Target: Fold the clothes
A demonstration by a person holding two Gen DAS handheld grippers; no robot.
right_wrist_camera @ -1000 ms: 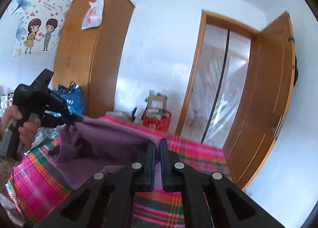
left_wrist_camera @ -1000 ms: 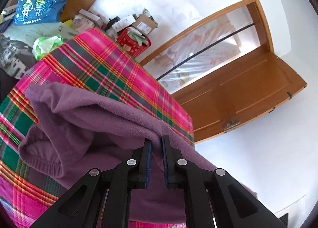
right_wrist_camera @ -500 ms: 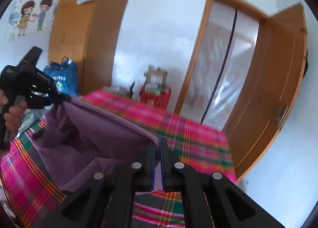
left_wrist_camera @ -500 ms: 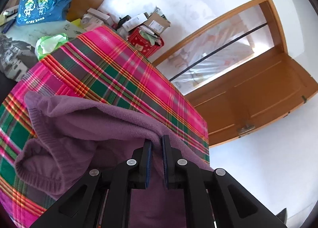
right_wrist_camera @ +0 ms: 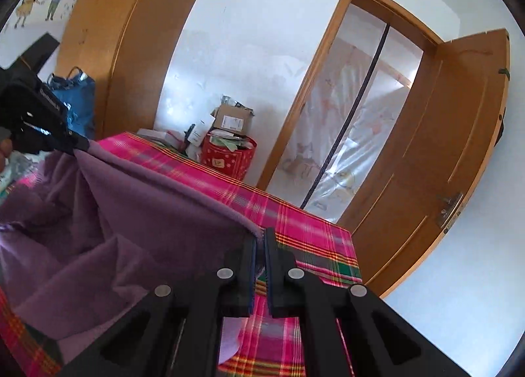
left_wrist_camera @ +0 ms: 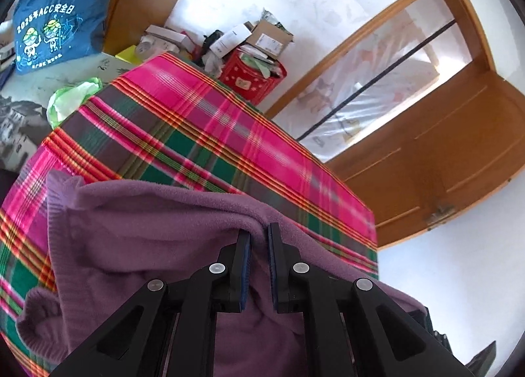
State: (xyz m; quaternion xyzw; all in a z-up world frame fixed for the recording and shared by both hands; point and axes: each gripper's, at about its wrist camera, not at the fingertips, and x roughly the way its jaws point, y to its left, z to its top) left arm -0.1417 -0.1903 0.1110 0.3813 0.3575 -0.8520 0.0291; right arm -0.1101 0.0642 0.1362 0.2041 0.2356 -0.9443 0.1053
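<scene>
Your plaid-covered surface (left_wrist_camera: 203, 121) carries the purple fleece garment (left_wrist_camera: 137, 232), which is bunched, partly lifted and not yet neatly folded; most folding is left. Its held top edge runs long between your tools, the body sagging below. Your left tool (left_wrist_camera: 259, 239) and right tool (right_wrist_camera: 260, 239) are each clenched on that edge.

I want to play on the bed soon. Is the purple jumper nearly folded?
Not yet. Nothing looks folded so far. Right now the left gripper and the right gripper each pinch the top edge of the purple jumper, holding it stretched above the pink plaid cover, with its lower part bunched on the cover. Laying it flat and making every fold is left.
</scene>
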